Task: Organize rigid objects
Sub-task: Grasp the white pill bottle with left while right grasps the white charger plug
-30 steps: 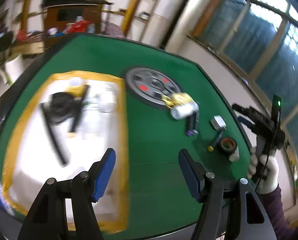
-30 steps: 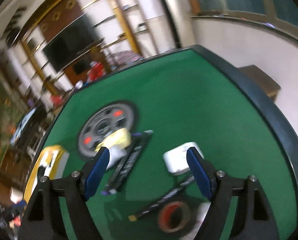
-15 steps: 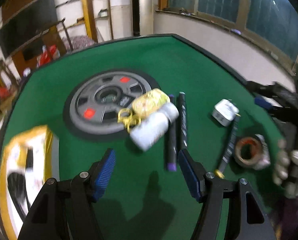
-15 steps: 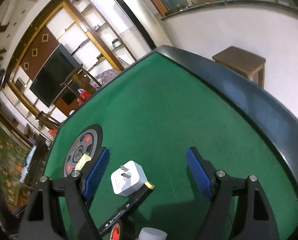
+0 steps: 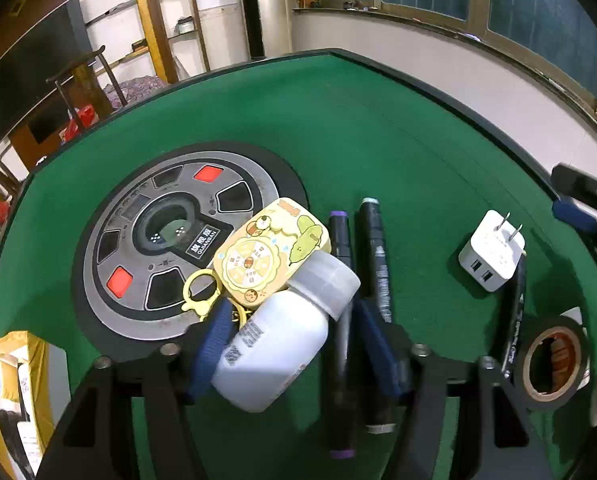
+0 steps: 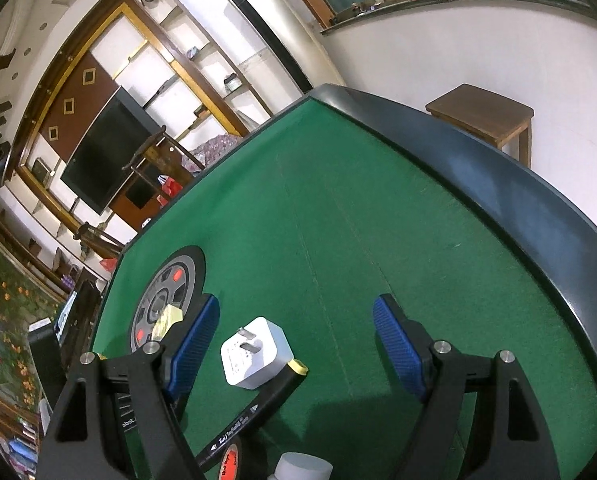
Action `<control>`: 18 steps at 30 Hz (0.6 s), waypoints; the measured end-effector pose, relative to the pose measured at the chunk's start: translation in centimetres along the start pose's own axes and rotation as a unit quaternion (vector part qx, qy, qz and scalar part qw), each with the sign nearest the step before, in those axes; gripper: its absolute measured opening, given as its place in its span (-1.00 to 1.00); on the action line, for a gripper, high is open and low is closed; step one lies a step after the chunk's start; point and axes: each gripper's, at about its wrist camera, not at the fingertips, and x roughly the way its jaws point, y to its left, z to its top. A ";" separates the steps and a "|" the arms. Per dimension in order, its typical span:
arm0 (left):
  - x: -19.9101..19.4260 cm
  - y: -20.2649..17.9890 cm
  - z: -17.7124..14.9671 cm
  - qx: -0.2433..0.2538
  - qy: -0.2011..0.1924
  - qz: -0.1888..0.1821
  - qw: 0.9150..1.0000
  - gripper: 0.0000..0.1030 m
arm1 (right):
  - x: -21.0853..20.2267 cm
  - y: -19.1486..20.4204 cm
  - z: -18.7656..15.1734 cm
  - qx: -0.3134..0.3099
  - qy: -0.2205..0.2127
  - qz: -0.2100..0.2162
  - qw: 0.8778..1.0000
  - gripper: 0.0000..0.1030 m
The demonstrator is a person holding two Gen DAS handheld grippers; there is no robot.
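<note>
Between the left claw's (image 5: 290,334) closing fingers lie a white bottle (image 5: 274,344), base hidden, and a purple-capped marker (image 5: 340,332); grip unclear. Right claw (image 6: 296,344) stands wide.

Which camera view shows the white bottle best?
The left wrist view. There the white bottle lies on its side between the left tool's fingers, cap and label visible. The right wrist view shows only a white piece at the bottom edge, probably its cap.

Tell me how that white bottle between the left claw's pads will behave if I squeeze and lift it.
The white bottle lies on its side, round, so it may roll. Its smooth plastic may slip between pads. The yellow keychain tag leans against its cap and will probably shift.
</note>
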 end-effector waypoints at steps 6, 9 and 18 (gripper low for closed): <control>-2.2 1.3 -0.6 -0.035 -0.008 -0.018 0.999 -0.20 | 0.9 0.2 -0.1 -0.001 0.014 -0.007 1.000 0.53; -3.1 1.8 -1.7 -0.045 -0.006 -0.023 0.999 -0.20 | 1.2 0.1 -0.3 -0.001 0.019 -0.011 1.000 0.53; -6.8 2.7 -6.5 -0.093 0.005 -0.059 0.994 -0.20 | 1.9 0.0 -0.5 0.004 0.038 -0.013 0.999 0.53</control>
